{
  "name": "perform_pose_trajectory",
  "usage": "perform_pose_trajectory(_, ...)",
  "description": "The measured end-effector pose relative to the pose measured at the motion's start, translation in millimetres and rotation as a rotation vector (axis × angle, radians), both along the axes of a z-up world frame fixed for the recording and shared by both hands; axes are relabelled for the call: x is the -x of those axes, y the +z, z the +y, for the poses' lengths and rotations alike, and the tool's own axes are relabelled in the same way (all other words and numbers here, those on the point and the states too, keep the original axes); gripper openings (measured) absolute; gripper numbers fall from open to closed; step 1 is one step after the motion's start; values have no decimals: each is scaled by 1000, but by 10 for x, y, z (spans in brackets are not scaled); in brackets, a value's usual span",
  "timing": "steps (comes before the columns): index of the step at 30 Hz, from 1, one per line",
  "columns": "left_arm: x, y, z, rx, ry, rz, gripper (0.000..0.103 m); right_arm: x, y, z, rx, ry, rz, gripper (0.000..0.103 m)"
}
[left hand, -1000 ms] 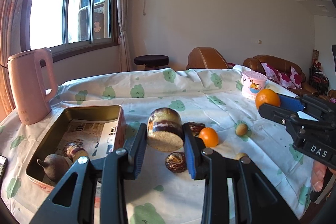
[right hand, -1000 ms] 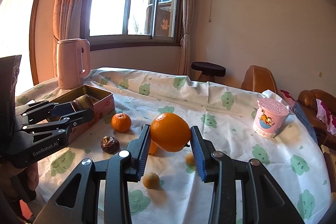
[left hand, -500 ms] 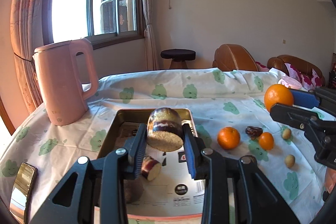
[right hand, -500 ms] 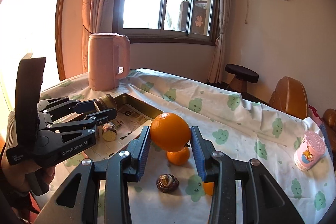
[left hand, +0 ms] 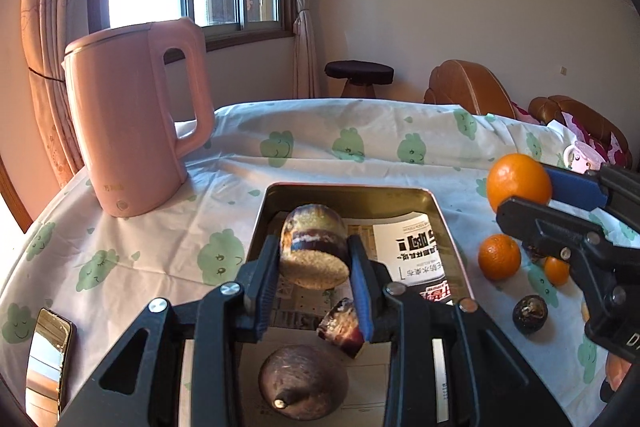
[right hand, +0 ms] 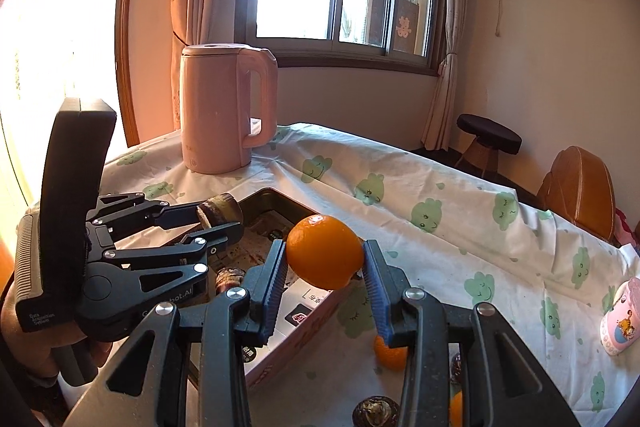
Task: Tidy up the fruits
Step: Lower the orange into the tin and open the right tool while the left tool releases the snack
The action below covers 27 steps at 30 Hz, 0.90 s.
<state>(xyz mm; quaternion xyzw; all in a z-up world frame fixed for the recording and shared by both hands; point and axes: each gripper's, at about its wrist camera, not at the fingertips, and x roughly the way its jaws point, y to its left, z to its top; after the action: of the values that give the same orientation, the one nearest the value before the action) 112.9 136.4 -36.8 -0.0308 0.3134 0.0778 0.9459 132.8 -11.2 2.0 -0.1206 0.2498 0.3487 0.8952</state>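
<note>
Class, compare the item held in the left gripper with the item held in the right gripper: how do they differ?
The brown cut piece in the left gripper is stubby, dark-skinned, with a pale cut face; the orange in the right gripper is round, smooth and bright. The piece hangs over the tin tray; the orange at its edge. Both are clamped, off the table.

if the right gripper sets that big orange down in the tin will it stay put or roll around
The orange is round and smooth, so it will probably roll a little on the flat paper lining. The metal tin has raised walls that should stop it. It looks firm between the right gripper pads, with no visible denting, so a gentle release seems unlikely to bruise it.
</note>
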Motion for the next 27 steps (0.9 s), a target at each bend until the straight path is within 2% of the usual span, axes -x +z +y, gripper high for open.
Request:
perform_pose_trajectory(17, -171, -209, 183, 17, 24, 82, 35, -225, -357, 341, 58, 9, 95, 40)
perform_pose_trajectory(27, -202, -233, 196, 9, 19, 84, 35, -274, -467, 434, 82, 15, 119, 40)
